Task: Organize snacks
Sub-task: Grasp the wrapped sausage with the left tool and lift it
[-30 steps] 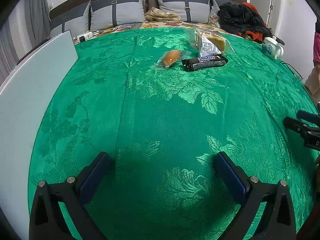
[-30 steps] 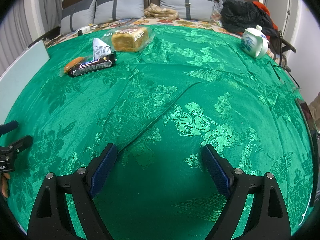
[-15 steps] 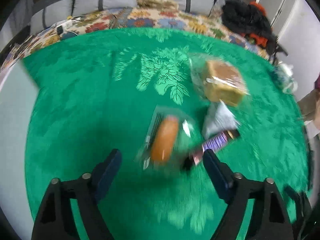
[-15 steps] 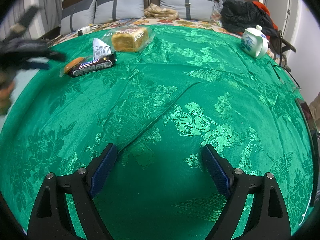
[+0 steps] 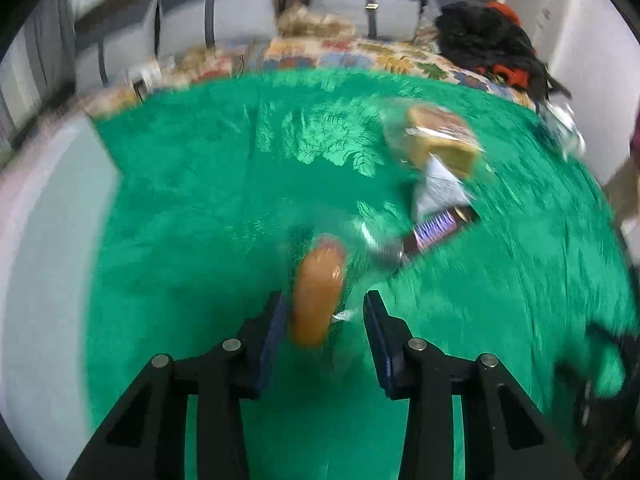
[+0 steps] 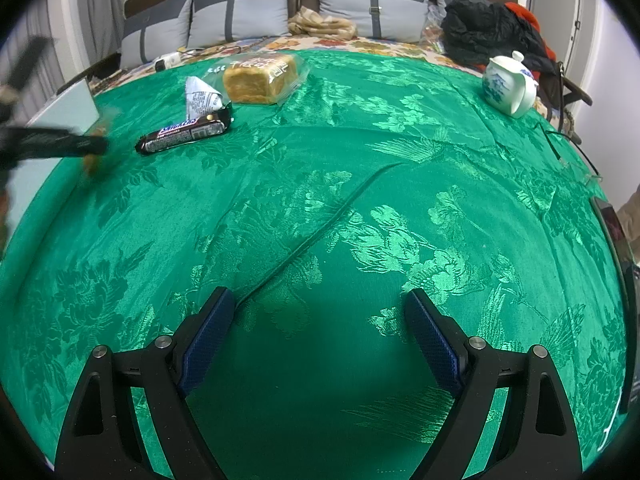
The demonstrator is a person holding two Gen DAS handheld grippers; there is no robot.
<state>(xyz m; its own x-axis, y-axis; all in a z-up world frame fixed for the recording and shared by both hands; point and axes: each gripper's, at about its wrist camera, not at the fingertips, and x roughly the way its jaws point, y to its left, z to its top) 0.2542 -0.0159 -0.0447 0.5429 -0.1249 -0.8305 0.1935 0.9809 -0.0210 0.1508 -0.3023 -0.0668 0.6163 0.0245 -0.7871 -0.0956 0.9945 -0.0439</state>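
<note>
In the blurred left wrist view my left gripper (image 5: 324, 312) has its jaws narrowed around a wrapped orange bun (image 5: 318, 292); the left pad touches it, and the right pad meets only its clear wrapper. Behind it lie a Snickers bar (image 5: 436, 228), a white packet (image 5: 438, 192) and a bagged bread loaf (image 5: 440, 140). In the right wrist view my right gripper (image 6: 316, 328) is open and empty over the green cloth (image 6: 360, 220). The Snickers bar (image 6: 186, 134), white packet (image 6: 200, 98) and loaf (image 6: 260, 78) lie far left. The left gripper (image 6: 60, 146) shows there blurred, at the bun (image 6: 94, 160).
A white teapot (image 6: 510, 84) stands at the far right. A pale board (image 6: 68, 106) lies along the left edge. Pillows (image 6: 236, 20) and a dark pile of clothes (image 6: 488, 34) sit behind the cloth. A cable (image 6: 568, 148) runs at the right edge.
My left gripper travelled from the near edge to the snacks, narrowed its jaws and closed in around the bun. The right gripper has not moved.
</note>
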